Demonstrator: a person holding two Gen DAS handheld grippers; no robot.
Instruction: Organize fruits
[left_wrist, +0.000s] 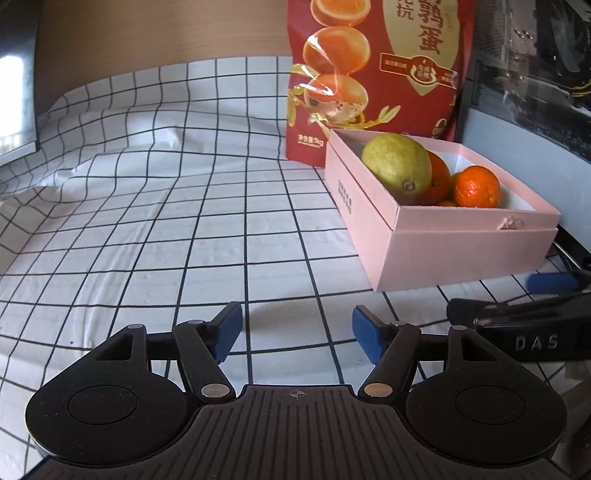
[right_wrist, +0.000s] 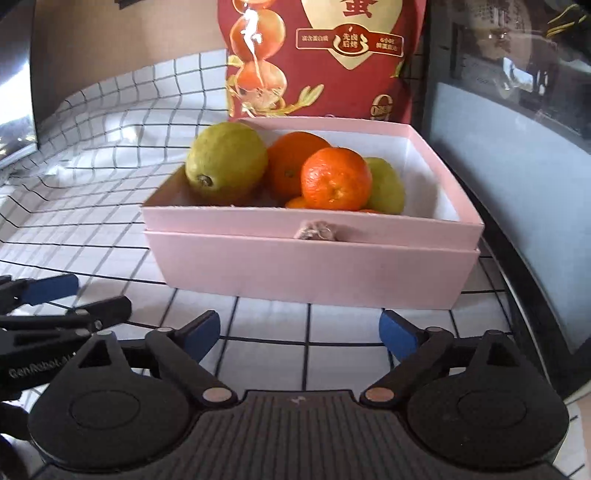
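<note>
A pink box (right_wrist: 310, 273) stands on the checked cloth and holds a green pear (right_wrist: 225, 160), a large orange (right_wrist: 286, 162), a small mandarin (right_wrist: 334, 179) and a second green fruit (right_wrist: 386, 188). In the left wrist view the box (left_wrist: 436, 254) sits at the right, with the pear (left_wrist: 395, 162) and mandarin (left_wrist: 476, 186) showing. My left gripper (left_wrist: 297, 334) is open and empty over the cloth, left of the box. My right gripper (right_wrist: 299, 332) is open and empty, just in front of the box.
A tall red snack bag (left_wrist: 376, 74) stands behind the box. A dark appliance (right_wrist: 517, 147) lines the right side. A dark screen (left_wrist: 18, 74) is at the far left. The white checked cloth (left_wrist: 184, 221) is wrinkled toward the back left.
</note>
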